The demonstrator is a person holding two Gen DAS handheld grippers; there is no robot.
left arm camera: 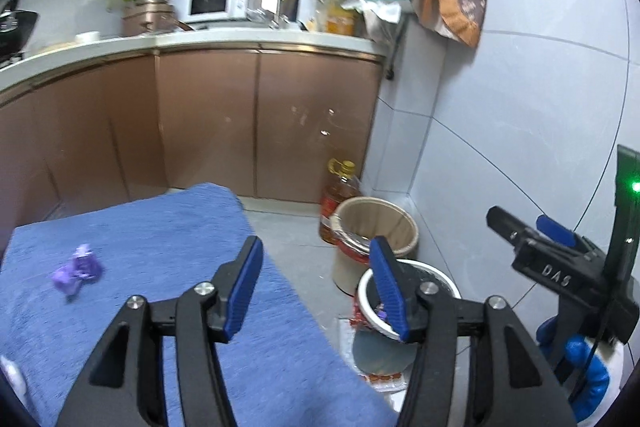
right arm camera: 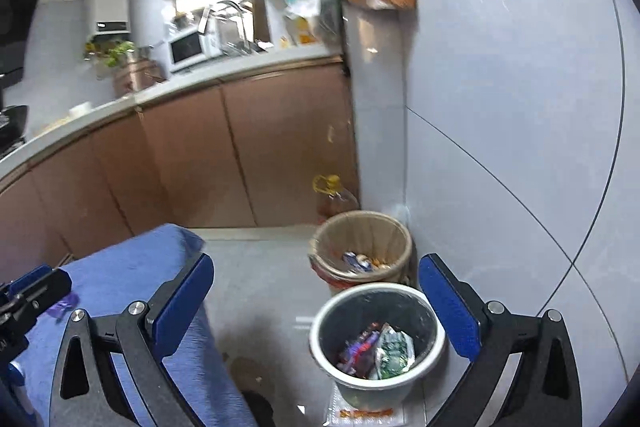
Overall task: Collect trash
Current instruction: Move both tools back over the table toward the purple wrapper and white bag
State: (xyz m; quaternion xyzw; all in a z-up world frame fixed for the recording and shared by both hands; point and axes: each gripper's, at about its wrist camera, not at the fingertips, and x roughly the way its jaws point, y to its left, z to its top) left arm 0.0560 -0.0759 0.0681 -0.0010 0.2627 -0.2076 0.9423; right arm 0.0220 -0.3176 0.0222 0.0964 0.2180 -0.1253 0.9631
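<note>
Right wrist view showed our right gripper spread wide and empty above the white bin at 5 o'clock, suited to dropping wrappers, while our left gripper stood part-open, empty, with the purple wrapper on the blue cloth at 9 o'clock.

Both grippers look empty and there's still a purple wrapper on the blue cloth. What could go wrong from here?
1. The crumpled purple wrapper is light and lies loose on the blue towel-covered surface; wide-open jaws could nudge it or pinch the towel with it.
2. The white-rimmed grey plastic bin sits right beside the beige basket bin, so a drop could land in the wrong one.
3. The left gripper and right gripper are close together and may collide.
</note>
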